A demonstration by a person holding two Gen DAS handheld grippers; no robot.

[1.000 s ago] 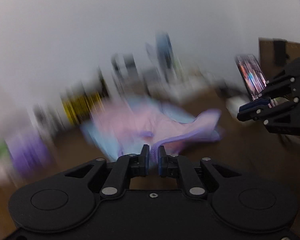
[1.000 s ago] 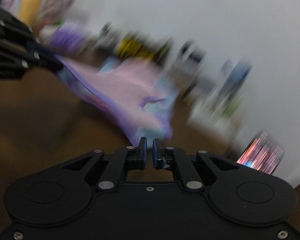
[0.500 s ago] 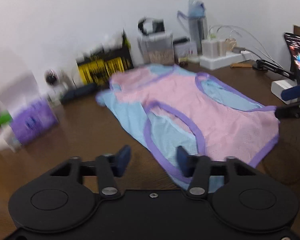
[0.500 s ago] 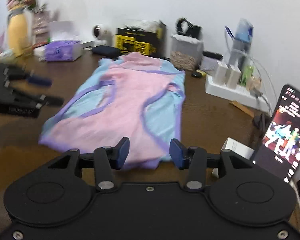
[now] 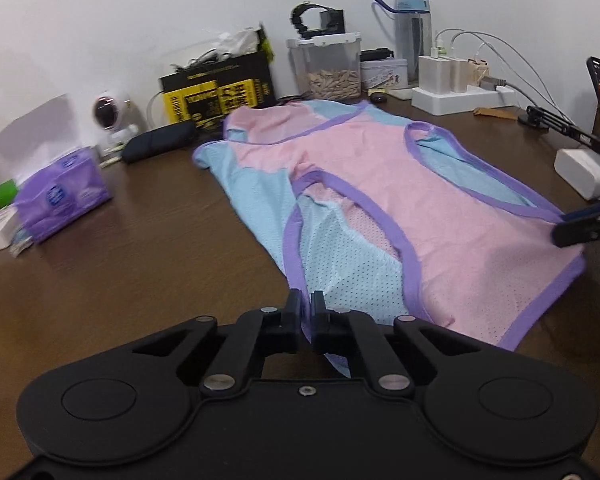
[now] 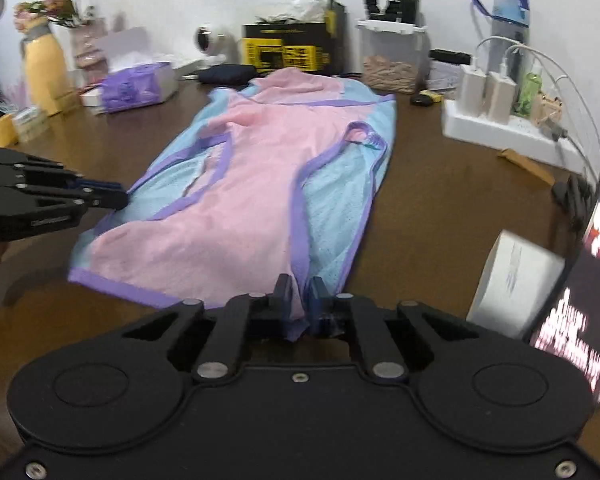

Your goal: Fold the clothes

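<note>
Garment: pink and light-blue mesh tank top (image 5: 380, 184) with purple trim, spread flat on the table, long axis running from the near edge toward the wall.
Left hand-held gripper (image 5: 306, 312): fingers pressed together on the purple edge of the top's near left corner.
Right hand-held gripper (image 6: 298, 300): fingers nearly together, pink and purple fabric of the near right corner pinched between them.
Near end: the trimmed armholes (image 6: 216, 176) open toward both grippers; the purple band (image 5: 540, 312) crosses this end.
Far end: bunched slightly, just short of the clutter along the wall.
Table (image 5: 140, 264): dark brown wood, bare on either side of the top.
Right side: lit phone screen (image 6: 596, 264) on a stand, white box (image 6: 516, 276) beside it, white power strip (image 6: 496, 128) with chargers and cables further back.
Left side: purple tissue pack (image 5: 60, 200).
Back row: yellow-and-black box (image 5: 220, 92), clear container (image 5: 328, 64), water bottle (image 5: 412, 20).
Room: plain white wall (image 5: 140, 12) behind the table.
</note>
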